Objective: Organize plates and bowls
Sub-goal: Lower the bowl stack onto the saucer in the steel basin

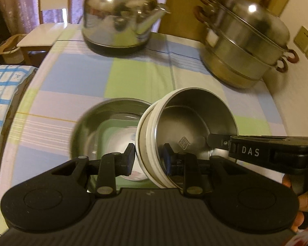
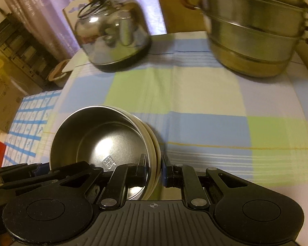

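Observation:
A bowl (image 1: 197, 121), steel inside with a white outer wall, hangs tilted above the checked tablecloth (image 1: 137, 78). My left gripper (image 1: 148, 154) is shut on its near left rim, one finger inside and one outside. My right gripper (image 1: 210, 141) reaches in from the right and pinches the opposite rim. In the right wrist view the same bowl (image 2: 100, 141) sits at lower left, with my right gripper (image 2: 154, 165) shut on its right rim and the left gripper (image 2: 20, 174) at the far left edge. A wide steel bowl (image 1: 96, 127) rests on the cloth under the held one.
A shiny steel kettle (image 1: 121, 20) stands at the back of the table. A tiered steel steamer pot (image 1: 246, 45) with brown handles is at the back right. A blue-checked towel (image 1: 4, 94) lies off the left edge, and a wooden chair (image 1: 41, 34) stands behind it.

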{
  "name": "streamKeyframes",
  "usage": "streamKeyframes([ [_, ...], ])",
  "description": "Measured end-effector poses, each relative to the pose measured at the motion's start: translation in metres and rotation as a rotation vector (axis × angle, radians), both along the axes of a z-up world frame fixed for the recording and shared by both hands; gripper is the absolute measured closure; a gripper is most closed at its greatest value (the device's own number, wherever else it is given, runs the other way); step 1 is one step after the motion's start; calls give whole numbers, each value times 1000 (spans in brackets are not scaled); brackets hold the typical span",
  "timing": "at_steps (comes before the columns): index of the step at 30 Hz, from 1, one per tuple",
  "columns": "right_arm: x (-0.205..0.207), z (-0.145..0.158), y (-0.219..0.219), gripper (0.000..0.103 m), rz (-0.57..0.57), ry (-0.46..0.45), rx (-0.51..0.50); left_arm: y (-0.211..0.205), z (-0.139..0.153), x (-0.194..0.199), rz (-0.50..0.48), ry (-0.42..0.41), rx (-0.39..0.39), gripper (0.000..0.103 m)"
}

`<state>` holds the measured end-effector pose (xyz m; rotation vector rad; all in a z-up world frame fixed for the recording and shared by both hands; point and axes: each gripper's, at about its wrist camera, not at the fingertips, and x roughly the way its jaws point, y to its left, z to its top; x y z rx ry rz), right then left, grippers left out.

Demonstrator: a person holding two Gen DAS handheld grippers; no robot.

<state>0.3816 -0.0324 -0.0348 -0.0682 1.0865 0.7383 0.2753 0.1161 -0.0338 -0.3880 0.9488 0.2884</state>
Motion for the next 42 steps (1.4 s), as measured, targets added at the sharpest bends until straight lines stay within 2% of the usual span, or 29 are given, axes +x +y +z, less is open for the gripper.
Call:
streamKeyframes([
  [8, -3, -12, 43, 89, 29, 8, -20, 38, -12, -3, 36, 19, -28, 78],
  [14, -3, -27, 57, 89, 25, 34, -55, 53, -29, -2, 40, 52, -65, 78],
  [24, 2, -45, 67, 90, 1, 57, -106, 62, -49, 6, 28, 84, -108, 78],
  [42, 8, -54, 72, 90, -16, 82, -130, 64, -59, 14, 25, 104, -123, 78],
])
